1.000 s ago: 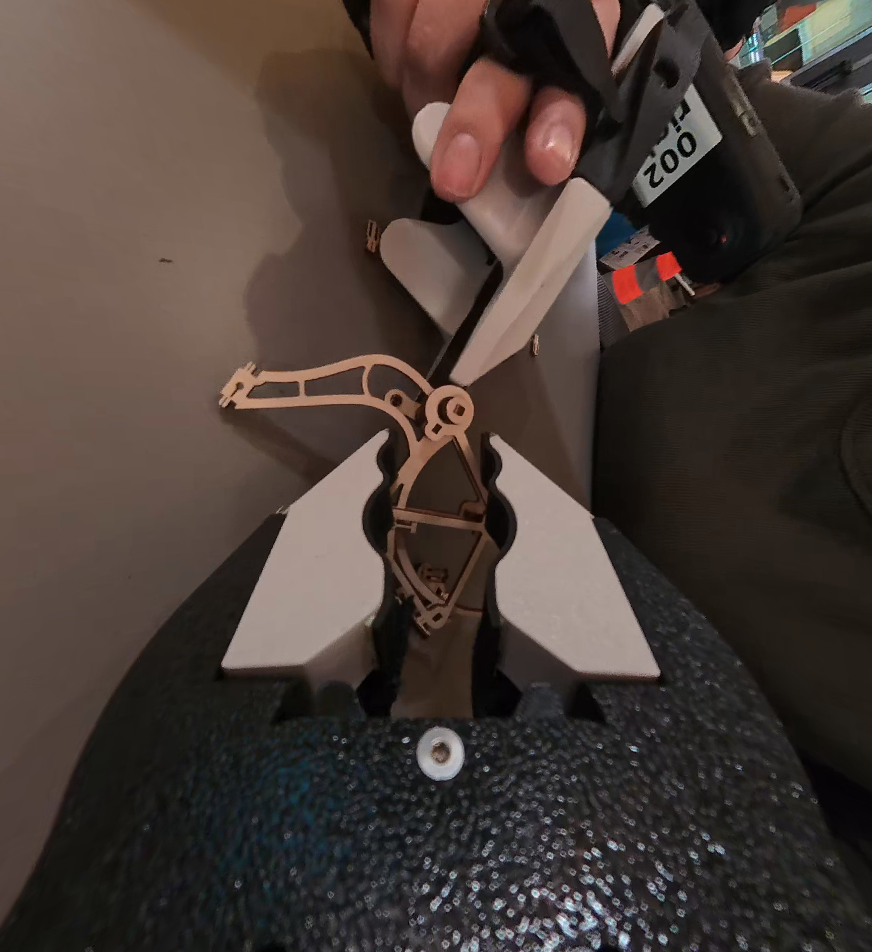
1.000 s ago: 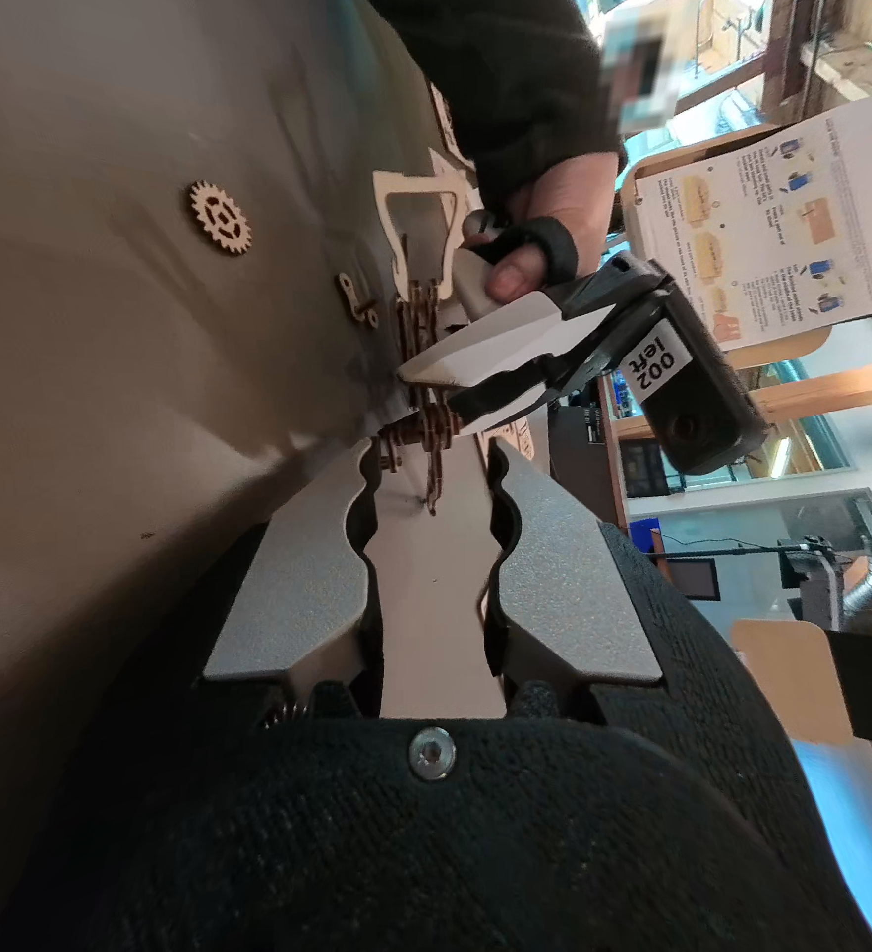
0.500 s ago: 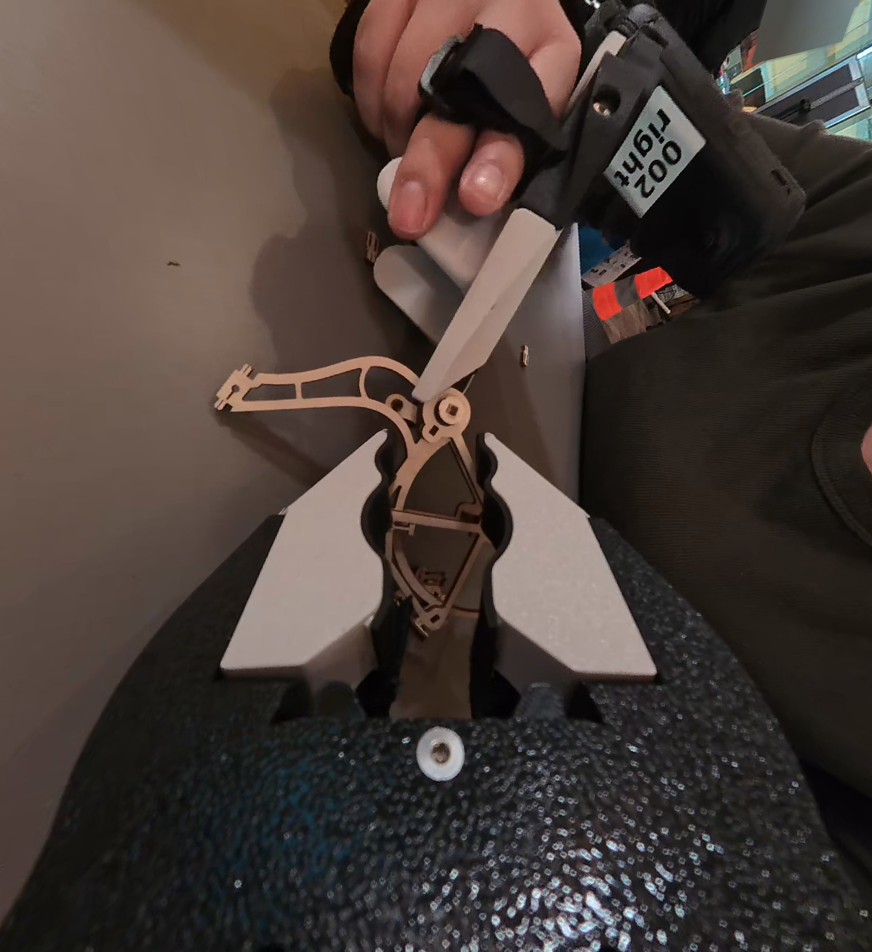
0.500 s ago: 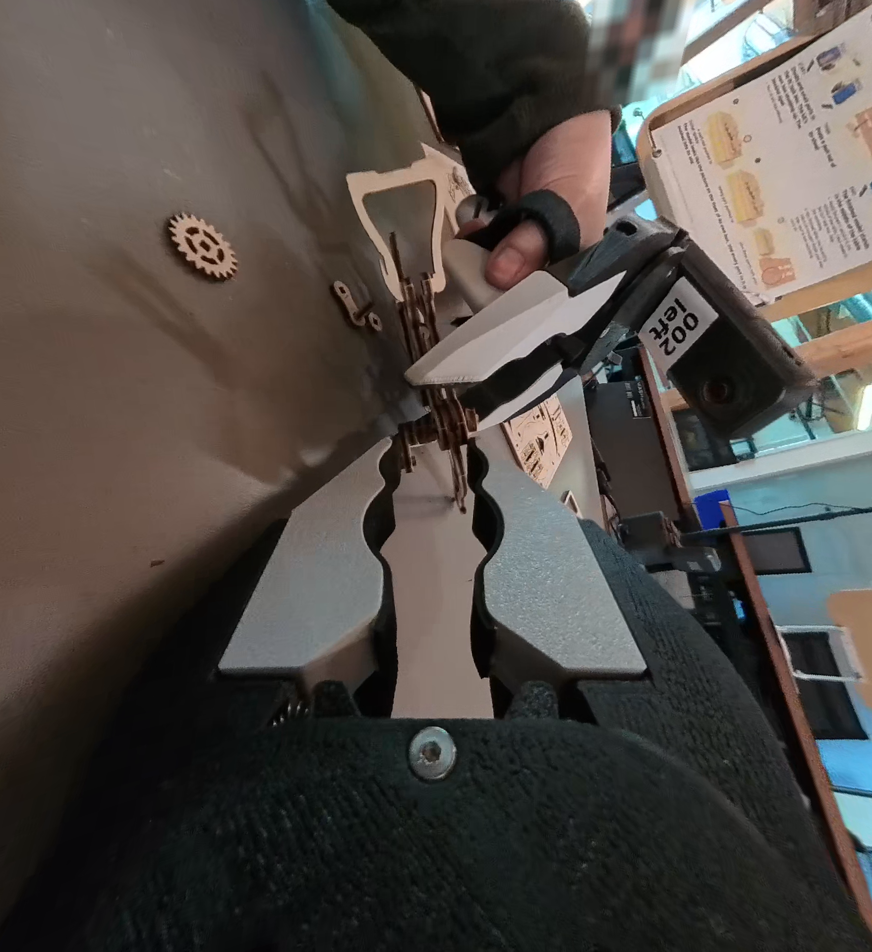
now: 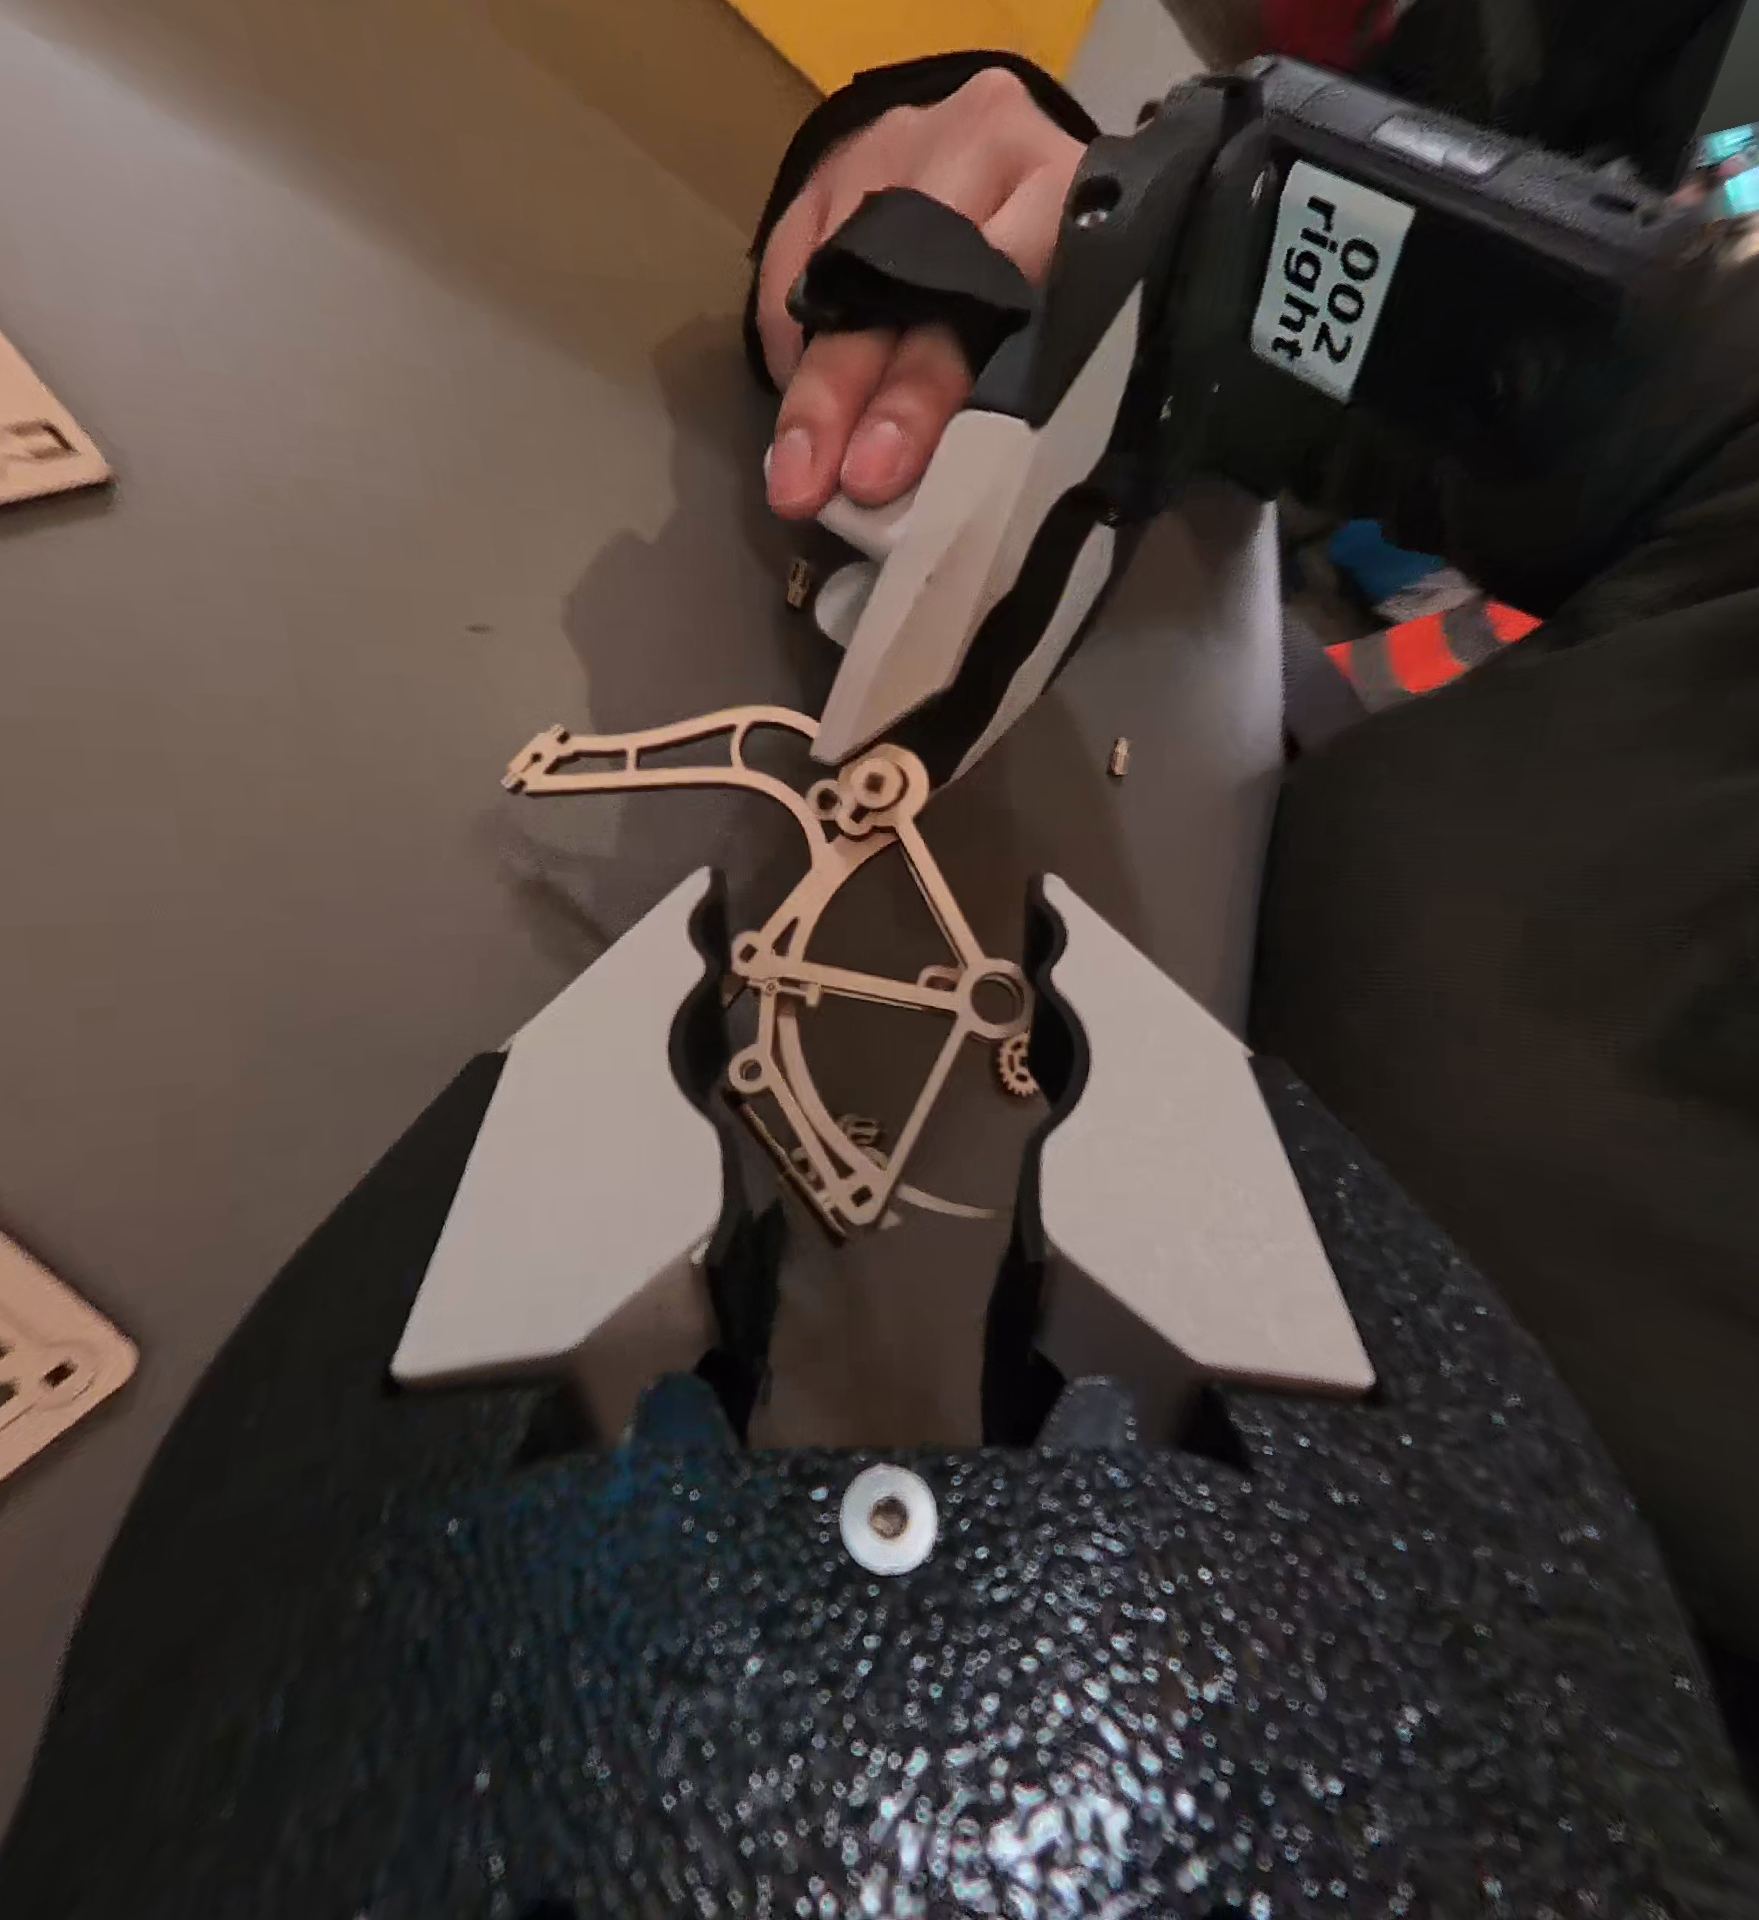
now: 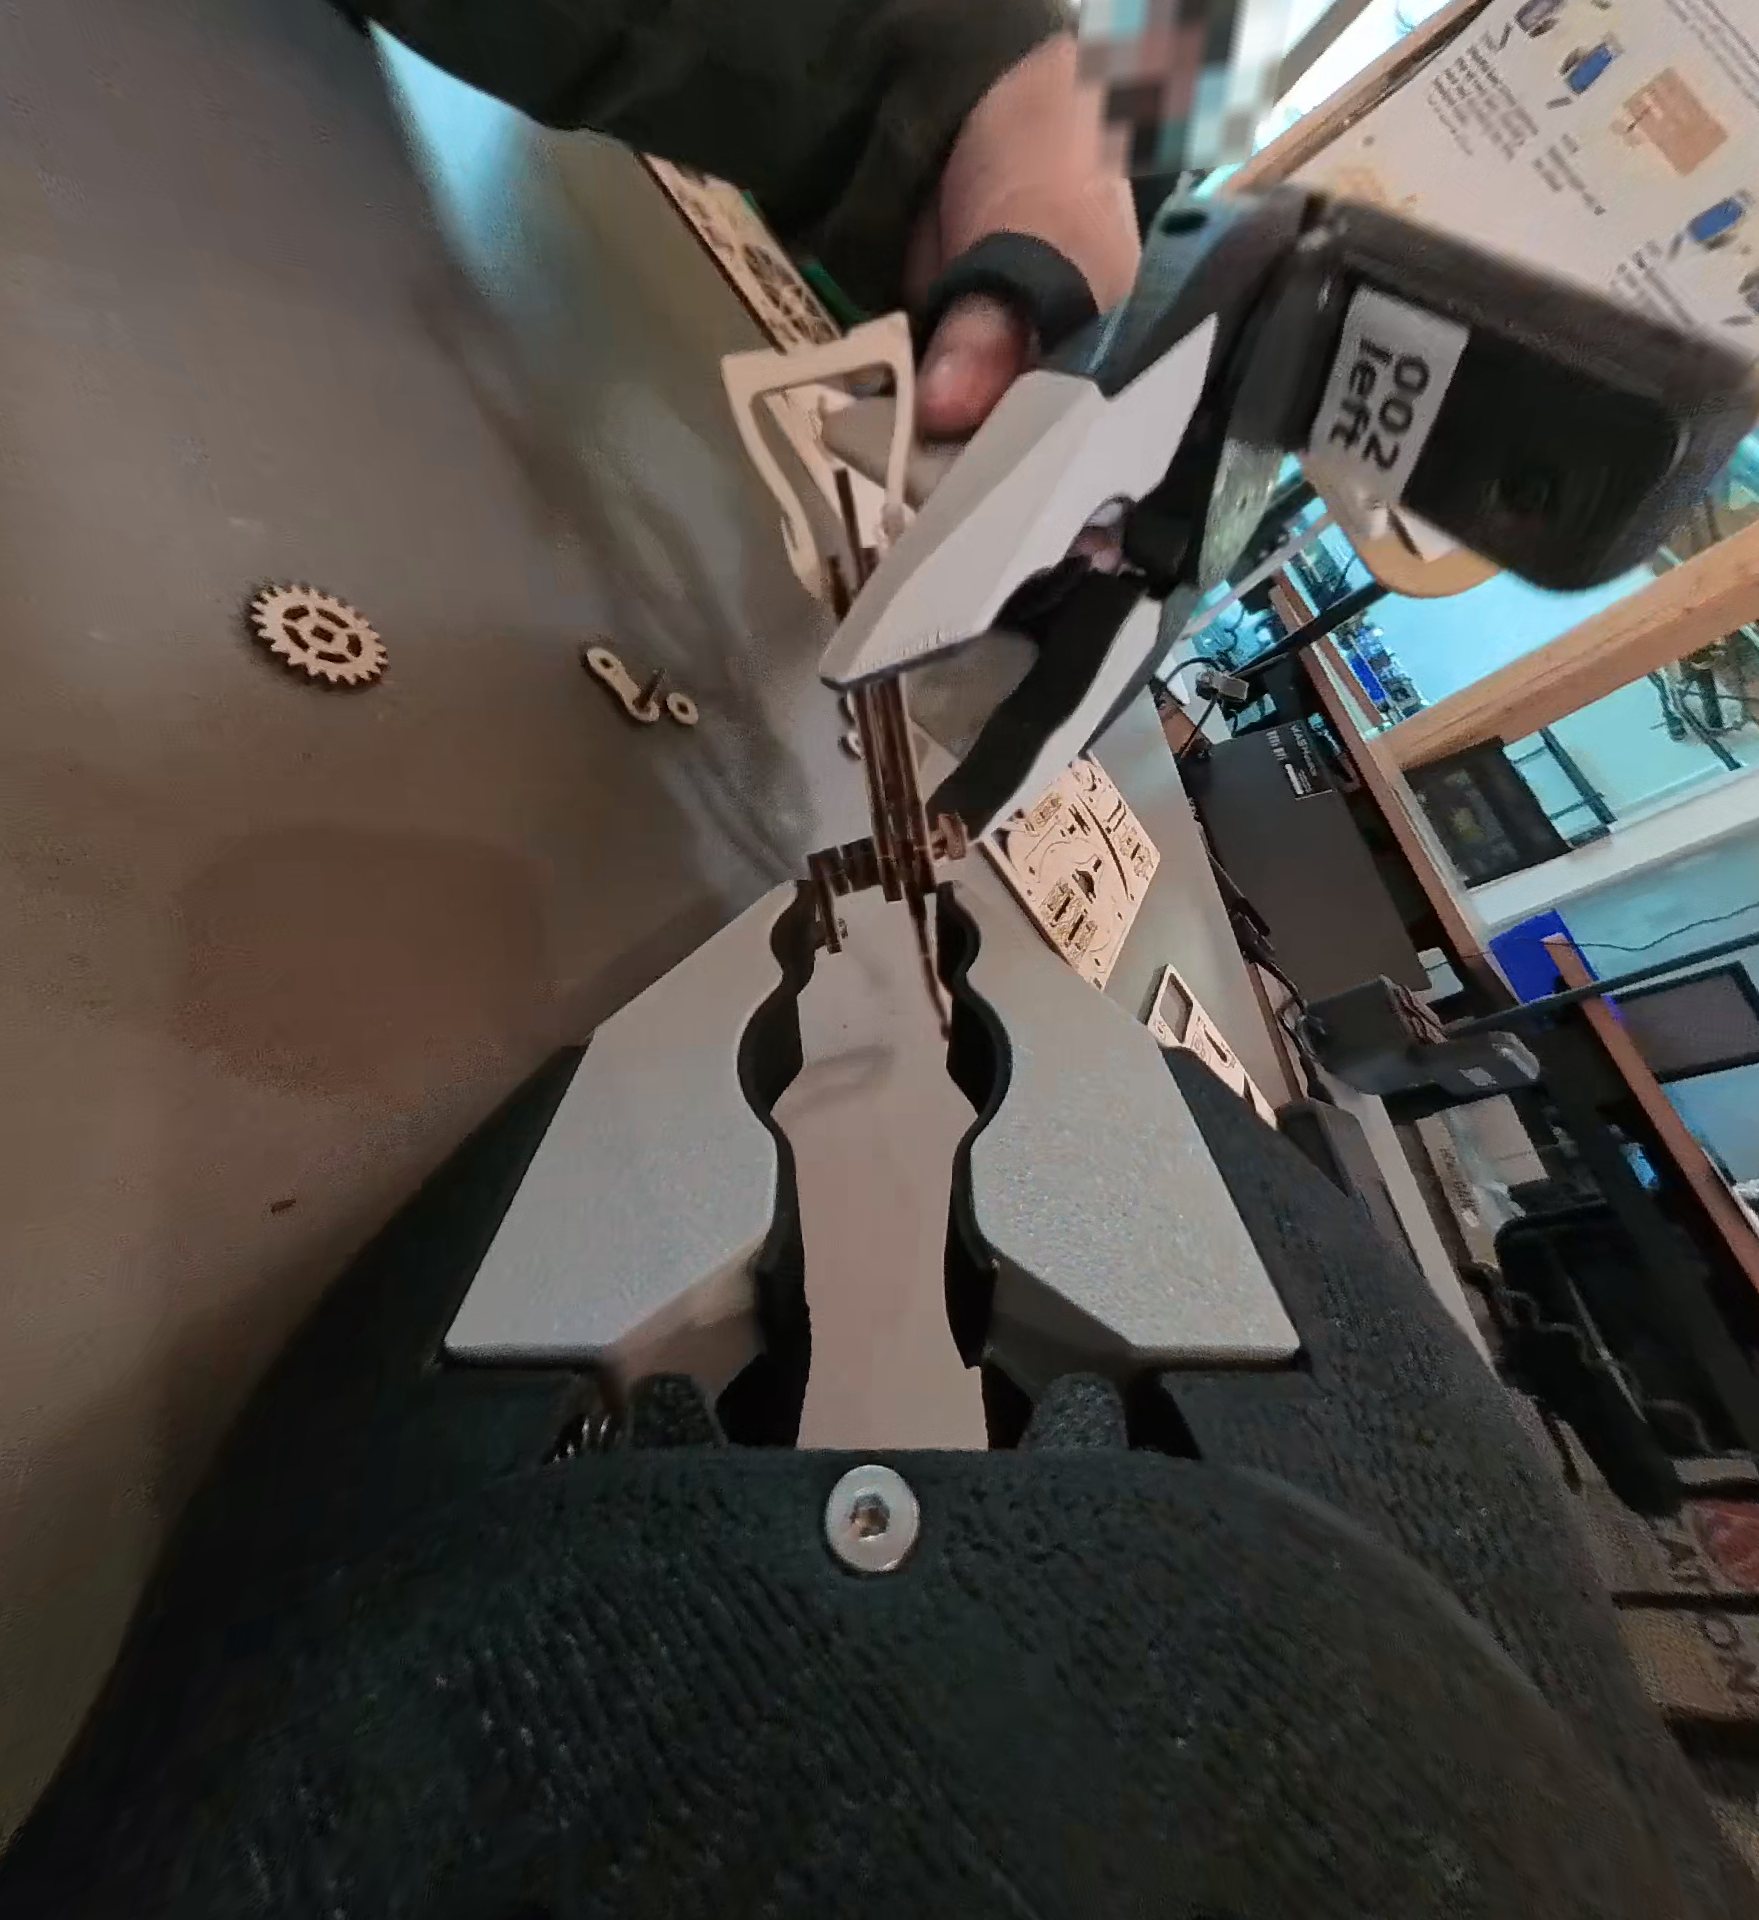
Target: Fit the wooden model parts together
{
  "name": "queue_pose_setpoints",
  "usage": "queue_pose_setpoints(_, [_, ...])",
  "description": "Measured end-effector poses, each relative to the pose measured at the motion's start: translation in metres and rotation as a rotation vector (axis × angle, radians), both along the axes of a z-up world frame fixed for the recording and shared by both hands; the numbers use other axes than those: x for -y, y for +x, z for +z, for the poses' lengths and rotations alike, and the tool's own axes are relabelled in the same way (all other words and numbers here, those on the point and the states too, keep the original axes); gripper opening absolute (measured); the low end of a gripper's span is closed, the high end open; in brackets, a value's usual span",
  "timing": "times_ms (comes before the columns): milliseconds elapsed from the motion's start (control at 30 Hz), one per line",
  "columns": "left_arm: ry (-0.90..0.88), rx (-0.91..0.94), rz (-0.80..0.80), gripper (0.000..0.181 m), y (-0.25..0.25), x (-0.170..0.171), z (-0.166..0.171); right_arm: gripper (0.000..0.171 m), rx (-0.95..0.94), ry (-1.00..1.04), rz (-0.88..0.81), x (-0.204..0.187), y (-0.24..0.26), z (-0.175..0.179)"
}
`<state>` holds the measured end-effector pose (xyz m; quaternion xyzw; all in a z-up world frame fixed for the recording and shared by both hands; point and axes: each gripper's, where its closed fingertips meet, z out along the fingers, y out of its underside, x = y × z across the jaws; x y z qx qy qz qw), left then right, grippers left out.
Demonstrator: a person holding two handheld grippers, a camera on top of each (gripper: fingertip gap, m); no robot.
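Here, the pale laser-cut wooden frame assembly (image 5: 859, 997) sits between the left gripper's (image 5: 880, 904) spread fingers, above the grey desk (image 5: 231, 727). The right gripper (image 6: 880, 904), slightly parted, meets its top hub. Only the right wrist view shows a loose wooden cogwheel (image 6: 319, 636) and small link piece (image 6: 641, 698).

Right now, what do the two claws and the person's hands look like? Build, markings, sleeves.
Both alike: left claw and right claw each have two pale grey wedge fingers with wavy black inner pads, a black pebbled body and a centre screw. Each carries a black camera block with a white sticker. Black finger straps loop the hand; sleeves dark olive.
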<state>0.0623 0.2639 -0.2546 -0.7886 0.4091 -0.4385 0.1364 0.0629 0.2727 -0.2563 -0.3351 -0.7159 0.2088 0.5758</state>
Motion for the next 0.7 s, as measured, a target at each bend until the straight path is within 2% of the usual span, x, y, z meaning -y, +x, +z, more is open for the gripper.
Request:
queue_pose_setpoints(167, [0.295,-0.091,0.043,0.056,-0.011,-0.015,0.017,0.021,-0.025,-0.004,-0.031,-0.005,0.002,0.005])
queue_pose_setpoints(367, [0.461,0.096,0.046,0.066,-0.019,-0.017,0.049,0.02,-0.047,0.001,-0.067,-0.013,0.004,0.009])
queue_pose_setpoints(433, [0.528,0.146,0.026,0.083,-0.018,-0.013,0.049,0.021,-0.06,0.009,-0.077,-0.014,0.004,0.012])
queue_pose_setpoints(500, [0.692,0.11,0.038,0.103,-0.022,-0.018,0.044,0.021,-0.081,0.005,-0.088,-0.016,0.005,0.016])
queue_pose_setpoints(567, [0.947,0.049,0.072,0.118,-0.024,-0.028,0.047,0.021,-0.104,-0.017,-0.094,-0.017,0.006,0.02])
queue_pose_setpoints(633, [1.199,-0.028,0.047,0.121,-0.023,-0.03,0.052,0.02,-0.124,-0.044,-0.1,-0.018,0.007,0.024])
queue_pose_setpoints(700, [1.386,-0.081,0.029,0.113,-0.018,-0.028,0.057,0.02,-0.146,-0.067,-0.103,-0.019,0.008,0.028])
